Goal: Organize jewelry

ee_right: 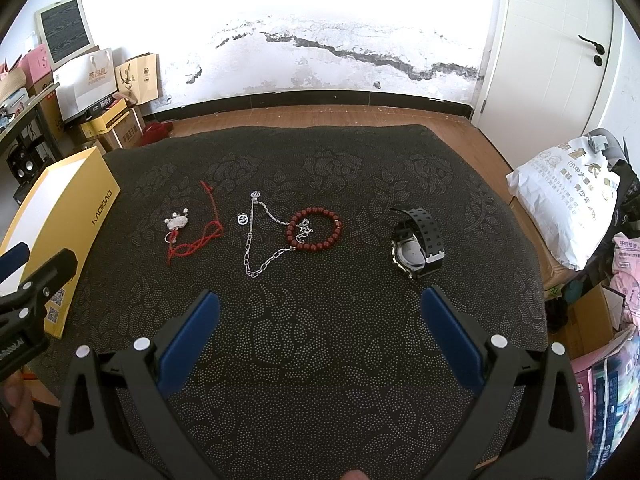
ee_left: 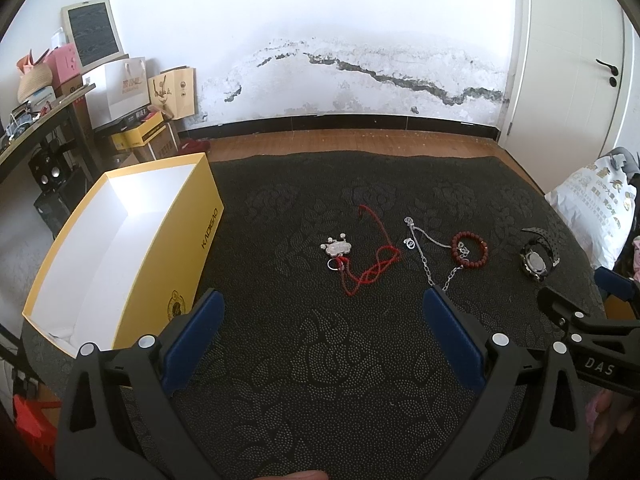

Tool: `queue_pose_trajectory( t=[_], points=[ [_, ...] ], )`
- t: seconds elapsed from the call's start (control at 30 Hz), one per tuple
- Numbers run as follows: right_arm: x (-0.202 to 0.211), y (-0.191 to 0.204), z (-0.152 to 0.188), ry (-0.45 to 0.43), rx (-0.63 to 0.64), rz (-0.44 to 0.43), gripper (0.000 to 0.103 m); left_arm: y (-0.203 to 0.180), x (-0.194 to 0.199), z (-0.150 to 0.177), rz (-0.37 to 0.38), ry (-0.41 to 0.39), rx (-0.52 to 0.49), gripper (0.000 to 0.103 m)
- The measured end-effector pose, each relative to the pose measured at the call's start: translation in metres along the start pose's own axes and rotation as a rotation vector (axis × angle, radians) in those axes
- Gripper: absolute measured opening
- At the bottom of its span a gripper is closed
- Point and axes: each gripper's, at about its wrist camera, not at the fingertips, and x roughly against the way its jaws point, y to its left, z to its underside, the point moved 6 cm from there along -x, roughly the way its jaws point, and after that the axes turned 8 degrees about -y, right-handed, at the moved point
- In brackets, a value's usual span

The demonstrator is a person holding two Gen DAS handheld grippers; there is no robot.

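Both claws gape, left claw (ee_left: 324, 304) and right claw (ee_right: 320, 300) (jewelry untouched).

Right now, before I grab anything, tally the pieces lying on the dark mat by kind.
Red cord necklace with silver pendant: 1
Silver chain necklace: 1
Red bead bracelet: 1
Black watch: 1
Total: 4, none yet in the yellow box.

Daylight fills the room, seemingly from above and behind the cameras. In the right wrist view the far wall (ee_right: 280, 8) is blown out to pure white; the left wrist view keeps more of its cracked texture. The open yellow box (ee_left: 168, 264) has a bright patch on its white inner wall. The dark mat (ee_right: 320, 340) stays evenly lit and sharp. Fisheye bending curves the edges, with black corners.
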Motion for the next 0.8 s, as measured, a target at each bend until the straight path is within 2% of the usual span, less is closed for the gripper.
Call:
queue_pose_trajectory(
  t=[0.3,0.47,0.57,0.73,0.8],
  points=[
    [-0.001,-0.001,0.0,0.001,0.0,0.004,0.098,0.005,-0.013,0.001,0.006,0.032,0.004,0.097],
    [-0.003,-0.005,-0.001,0.002,-0.01,0.005,0.098,0.012,-0.034,0.009,0.005,0.104,0.022,0.097],
    [-0.003,-0.006,-0.001,0.0,-0.015,0.003,0.098,0.017,-0.047,0.012,0.034,0.13,0.06,0.097],
    [-0.006,-0.01,-0.004,0.001,-0.024,-0.004,0.098,0.011,-0.071,0.01,0.05,0.122,0.06,0.097],
    [-0.006,-0.012,-0.005,0.001,-0.029,-0.006,0.098,0.006,-0.086,0.009,0.039,0.141,0.054,0.097]
  ],
)
